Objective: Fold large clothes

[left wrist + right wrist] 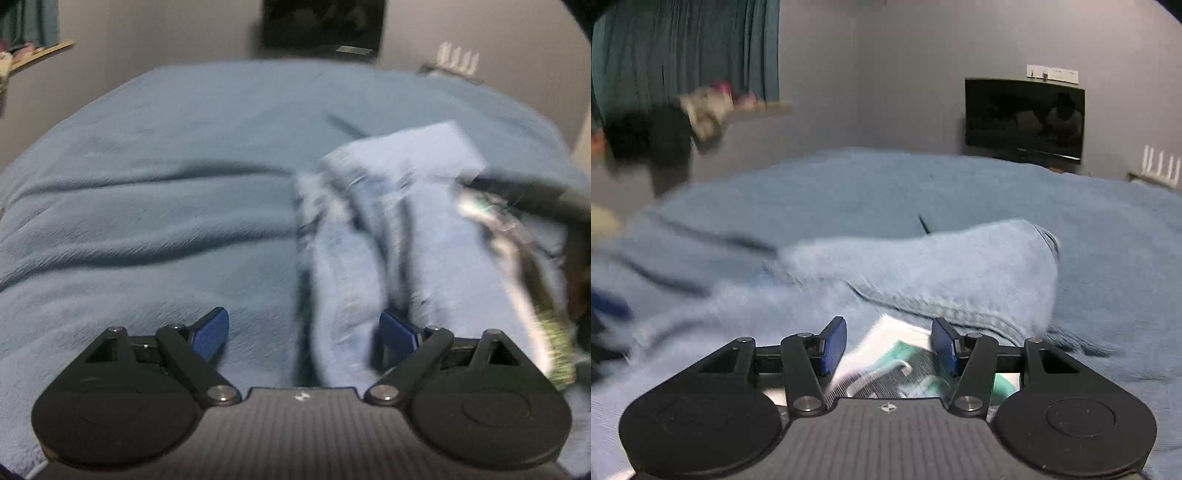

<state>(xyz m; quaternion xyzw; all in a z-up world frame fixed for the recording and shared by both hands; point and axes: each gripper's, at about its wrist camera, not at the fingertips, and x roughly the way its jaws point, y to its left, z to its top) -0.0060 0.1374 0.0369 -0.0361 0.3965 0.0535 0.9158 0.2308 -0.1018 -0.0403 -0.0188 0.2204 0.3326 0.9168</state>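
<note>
Left wrist view, nearest: the left gripper (302, 334) points steeply down at the bed, its jaws spread wide and its blue pads (212, 334) pressing on nothing. A blurred edge of the light-blue jeans (399, 221) runs just inside its right-hand pad, so the garment sits between the jaws but is not clamped; the pose reads as a hand parked low, ready to pin or take the cloth.

Right wrist view, nearest: the right gripper (889, 345) tilts only gently downward, jaws about half apart. A white and green printed label or paper (890, 356) lies directly below the gap; whether the pads touch it cannot be told, and no pinch shows.

Just ahead of the right gripper: the jeans lie bunched across the view, a stitched seam nearest, one thick folded end to the gripper's right. The bulk suggests a fold begun rather than finished.

Beyond both grippers: the blue blanket (886, 184) covers the bed and serves as folding surface.

Farthest: a dark television (1025, 118) on the grey wall and a teal curtain (687, 51) to the left.
</note>
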